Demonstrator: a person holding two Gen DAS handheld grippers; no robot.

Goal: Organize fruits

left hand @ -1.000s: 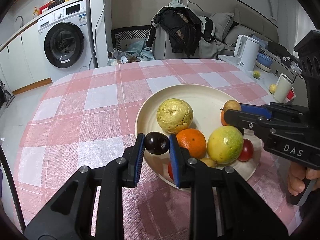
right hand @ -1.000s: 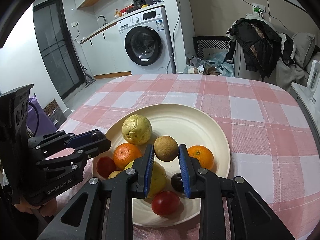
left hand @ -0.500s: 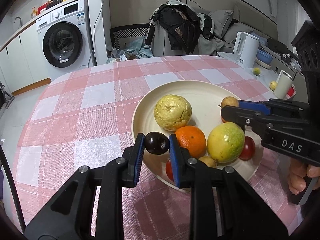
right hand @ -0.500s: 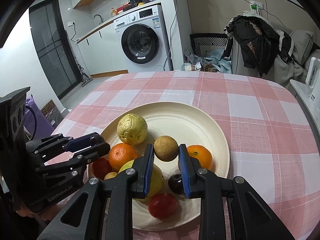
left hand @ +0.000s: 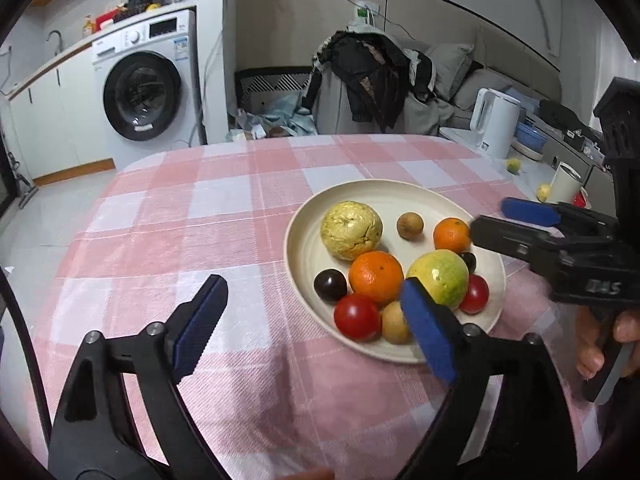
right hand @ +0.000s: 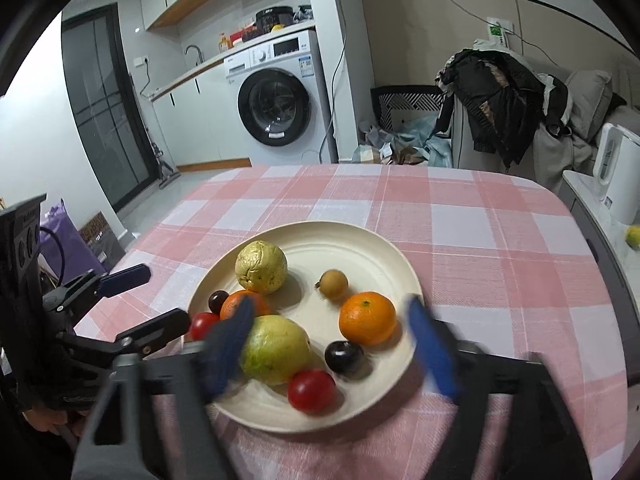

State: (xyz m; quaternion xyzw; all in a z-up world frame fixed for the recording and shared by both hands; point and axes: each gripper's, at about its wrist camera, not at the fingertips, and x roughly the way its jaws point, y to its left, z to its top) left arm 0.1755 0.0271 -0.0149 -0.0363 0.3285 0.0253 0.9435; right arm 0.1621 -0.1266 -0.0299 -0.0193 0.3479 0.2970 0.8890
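Fruit [left hand: 375,277] on your plate [left hand: 304,256] looked round, slippery: grip mid-body; both hand-held grippers [left hand: 316,322] [right hand: 332,344] gaped wide, empty.

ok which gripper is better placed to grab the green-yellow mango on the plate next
Probably the right. In its own view the open right gripper already frames the mango, one finger overlapping it. The open left gripper is centred over bare tablecloth beside the plate.
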